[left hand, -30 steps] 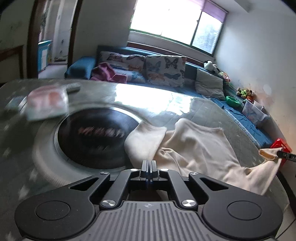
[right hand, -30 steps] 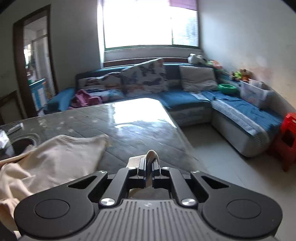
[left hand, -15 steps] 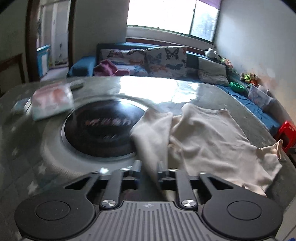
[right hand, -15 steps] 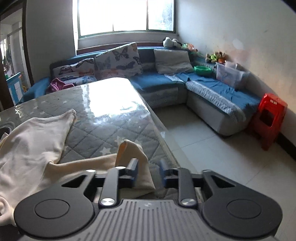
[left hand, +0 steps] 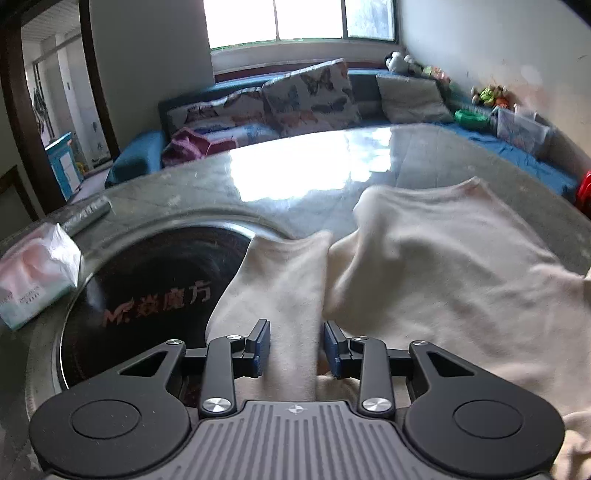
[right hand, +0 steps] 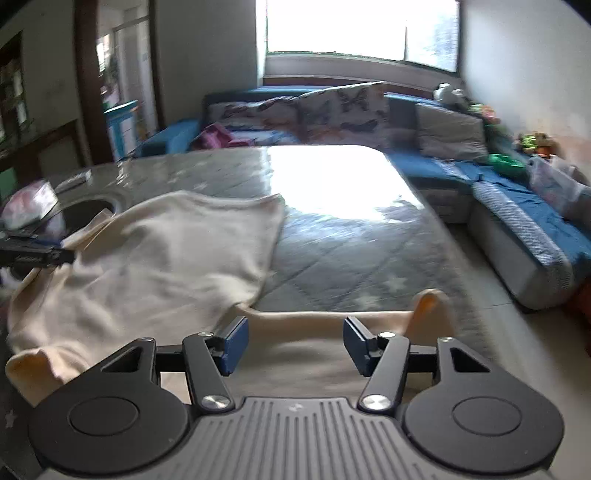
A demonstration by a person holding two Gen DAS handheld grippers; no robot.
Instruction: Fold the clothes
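Now the cream garment lies under both parted tools, left tool and right tool, just opened, gripping nothing.

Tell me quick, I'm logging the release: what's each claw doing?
Left claw: open, just been opening; cream garment lies between its jaws, unpinched.
Right claw: open, just been opening; garment released beneath.

home living room | blue sofa, butterfly cushions, window

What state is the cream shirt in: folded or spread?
Spread, not folded: the cream shirt lies rumpled across the table, one sleeve over the dark round inset, the other along the near edge.
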